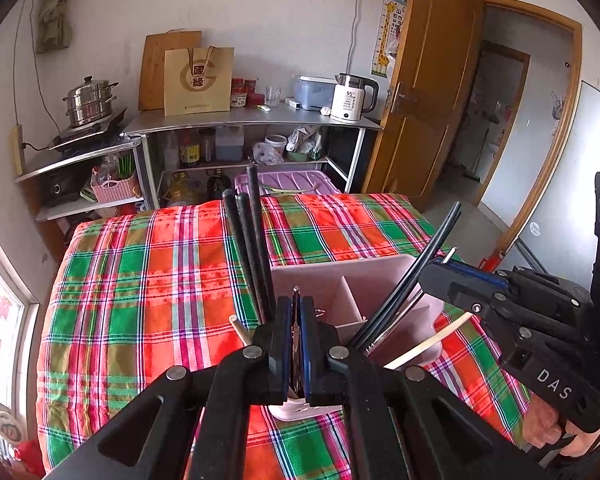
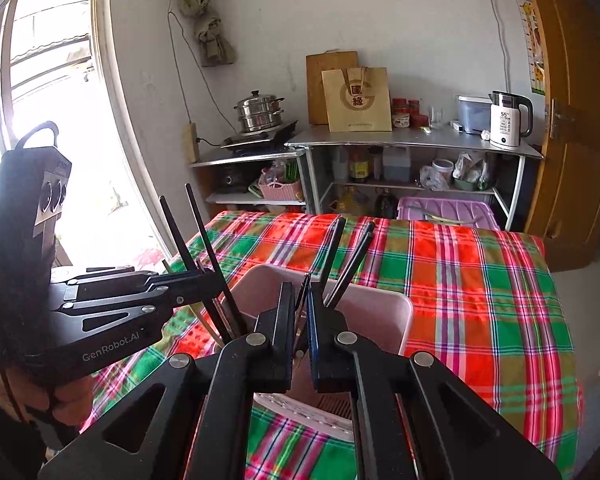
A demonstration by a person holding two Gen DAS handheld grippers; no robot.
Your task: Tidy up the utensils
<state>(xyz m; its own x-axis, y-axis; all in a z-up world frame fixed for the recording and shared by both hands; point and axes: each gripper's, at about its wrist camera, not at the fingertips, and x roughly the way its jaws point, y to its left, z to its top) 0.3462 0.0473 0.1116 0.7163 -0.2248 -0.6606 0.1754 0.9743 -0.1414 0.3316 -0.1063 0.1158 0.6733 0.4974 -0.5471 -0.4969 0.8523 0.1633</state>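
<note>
A pink divided utensil holder (image 1: 364, 280) stands on the plaid tablecloth; it also shows in the right wrist view (image 2: 384, 312). Black chopsticks (image 1: 250, 240) stand in its left part and more black chopsticks (image 1: 420, 272) lean in its right part, with a pale wooden chopstick (image 1: 428, 344) beside them. My left gripper (image 1: 297, 320) is shut on a thin dark utensil (image 1: 296, 300) over the holder. My right gripper (image 2: 300, 320) is shut on a thin dark utensil (image 2: 303, 290) above the holder's near rim; it also shows at the right of the left wrist view (image 1: 456, 276).
The plaid tablecloth (image 1: 140, 280) covers the table. Behind it stand metal shelves (image 1: 252, 120) with a kettle (image 1: 352, 98), a paper bag (image 1: 198, 80), a steamer pot (image 1: 90, 100) and a purple bin (image 1: 292, 182). A wooden door (image 1: 428, 92) stands open at right.
</note>
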